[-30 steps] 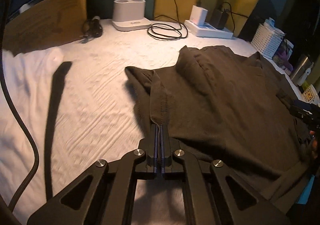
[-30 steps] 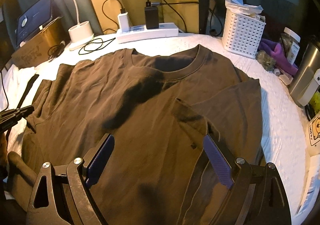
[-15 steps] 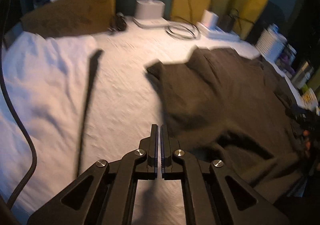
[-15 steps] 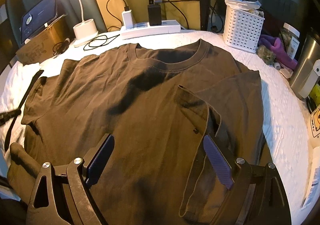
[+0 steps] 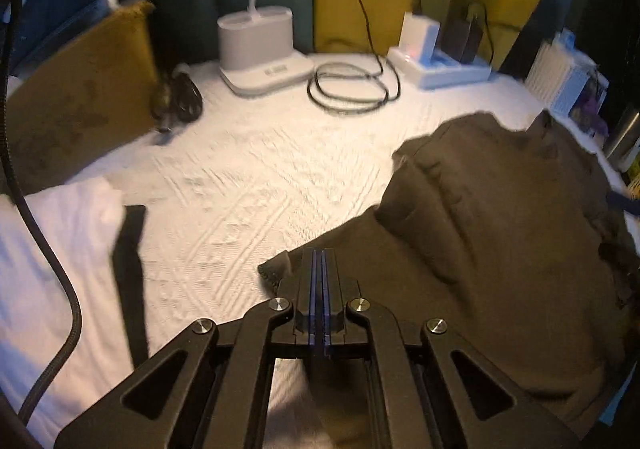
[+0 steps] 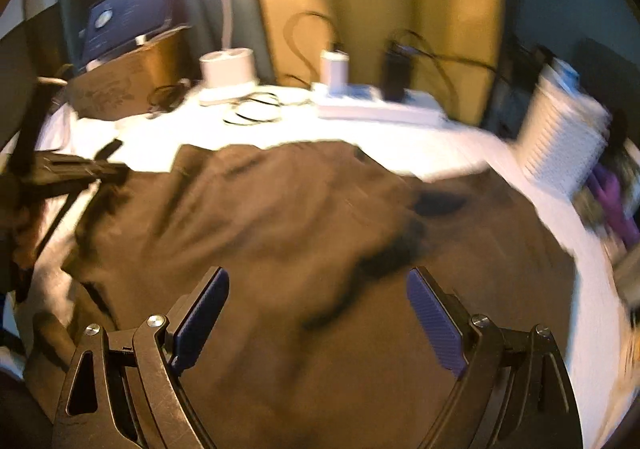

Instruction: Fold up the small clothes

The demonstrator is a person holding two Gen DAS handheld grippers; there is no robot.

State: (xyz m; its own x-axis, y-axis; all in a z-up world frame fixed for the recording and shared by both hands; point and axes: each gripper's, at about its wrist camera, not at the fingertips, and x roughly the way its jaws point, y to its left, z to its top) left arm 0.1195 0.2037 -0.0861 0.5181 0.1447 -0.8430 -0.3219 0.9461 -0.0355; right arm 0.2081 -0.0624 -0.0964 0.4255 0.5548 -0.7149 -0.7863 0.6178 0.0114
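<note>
A dark brown t-shirt (image 5: pixel 500 249) lies on the white bed cover (image 5: pixel 248 185), its left side rumpled into a raised fold. My left gripper (image 5: pixel 319 251) is shut, its tips over the shirt's near left edge beside a hem corner (image 5: pixel 272 273); no cloth shows between the pads. In the right wrist view, which is blurred, the shirt (image 6: pixel 300 229) spreads below my right gripper (image 6: pixel 316 277), which is open above the lower part with nothing between its fingers. The left gripper (image 6: pixel 100 169) shows there at the shirt's left edge.
At the back stand a white lamp base (image 5: pixel 260 49), a coiled black cable (image 5: pixel 348 89), a power strip with chargers (image 5: pixel 440 65) and a cardboard box (image 5: pixel 80 97). A white basket (image 6: pixel 560 137) is at the right. A black strap (image 5: pixel 130 269) and a thick cable (image 5: pixel 60 269) lie left.
My left gripper, still shut, went from the bare cover left of the shirt back over the shirt's edge. The shirt's left side now looks bunched. The right view has swung and blurred.
</note>
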